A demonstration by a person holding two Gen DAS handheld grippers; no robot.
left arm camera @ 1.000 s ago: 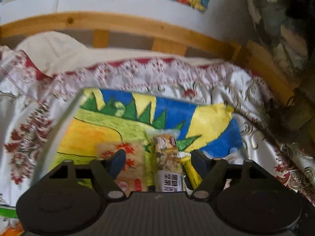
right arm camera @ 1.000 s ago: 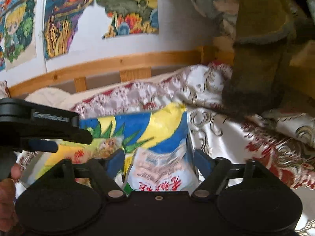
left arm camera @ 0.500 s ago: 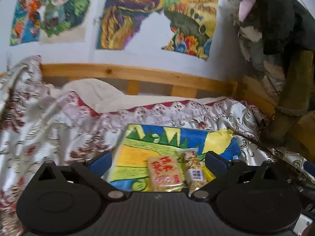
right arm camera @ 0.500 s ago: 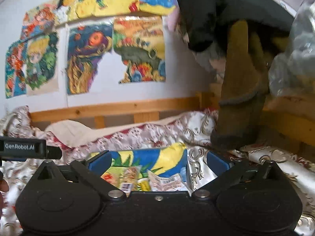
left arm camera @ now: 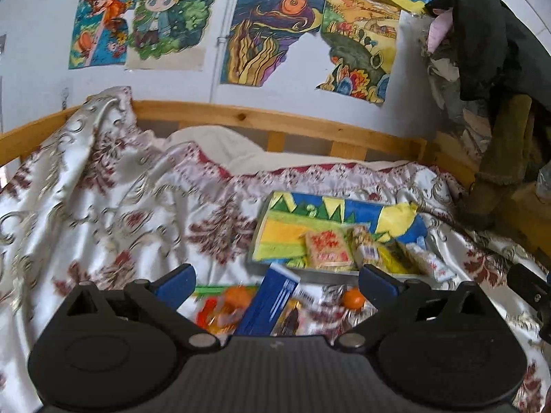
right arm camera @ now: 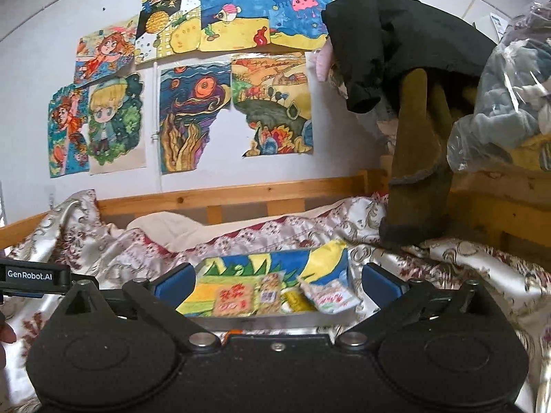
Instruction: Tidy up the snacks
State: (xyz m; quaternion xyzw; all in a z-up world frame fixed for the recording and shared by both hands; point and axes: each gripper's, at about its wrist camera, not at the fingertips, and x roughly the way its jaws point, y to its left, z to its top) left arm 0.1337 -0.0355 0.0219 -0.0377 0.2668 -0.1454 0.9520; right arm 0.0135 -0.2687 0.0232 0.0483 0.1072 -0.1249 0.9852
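- Both grippers, left (left arm camera: 275, 280) and right (right arm camera: 275, 280), have jaws spread wide, nothing between them.
- Loose snacks (left arm camera: 261, 306) lie nearest; I'd grab 1 at a time.
- Tray (left arm camera: 265, 230) beyond holds 4 packets (left arm camera: 329, 249); line new ones up beside those.

On the painted tray (left arm camera: 275, 237) four snack packets lie flat in a row: a pink rice-cracker pack (left arm camera: 329, 251), a nut bar (left arm camera: 365, 246), a yellow packet (left arm camera: 391, 261) and a white pouch (left arm camera: 430, 263) at its 3 o'clock end. More snacks (blurred) lie loose at the tray's 6 o'clock: a blue box (left arm camera: 272, 301), an orange-printed packet (left arm camera: 220, 309) and a small orange (left arm camera: 353, 297).
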